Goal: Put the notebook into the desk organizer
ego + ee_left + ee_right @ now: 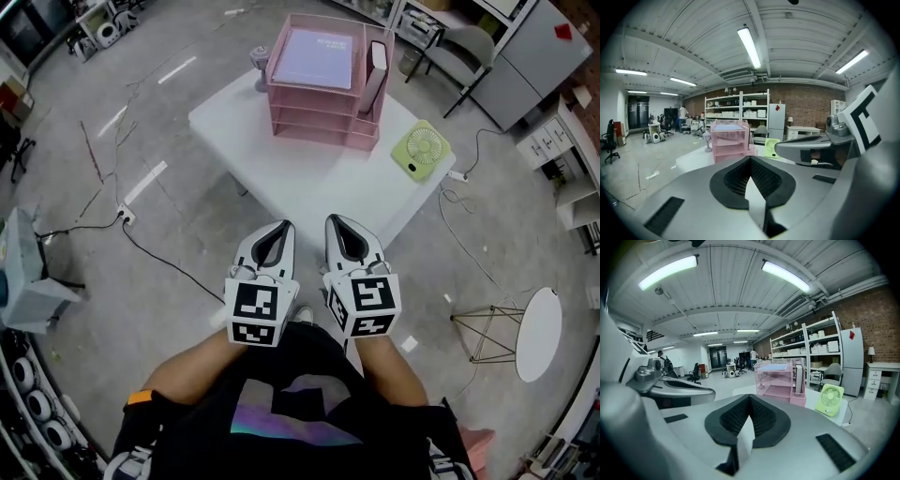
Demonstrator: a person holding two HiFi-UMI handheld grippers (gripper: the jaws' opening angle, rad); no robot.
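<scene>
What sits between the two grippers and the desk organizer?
Head view: only bare table between left gripper, right gripper and desk organizer.

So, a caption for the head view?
Left gripper and right gripper shut, empty, before a white table with pink desk organizer and green fan.

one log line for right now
left gripper: shut, empty | right gripper: shut, empty | lavender notebook: flat on top of pink mesh desk organizer

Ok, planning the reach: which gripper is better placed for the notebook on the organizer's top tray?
Right, but narrowly: both grippers sit shut and empty, side by side, short of the table. The right gripper lines up nearer the notebook than the left gripper.
</scene>
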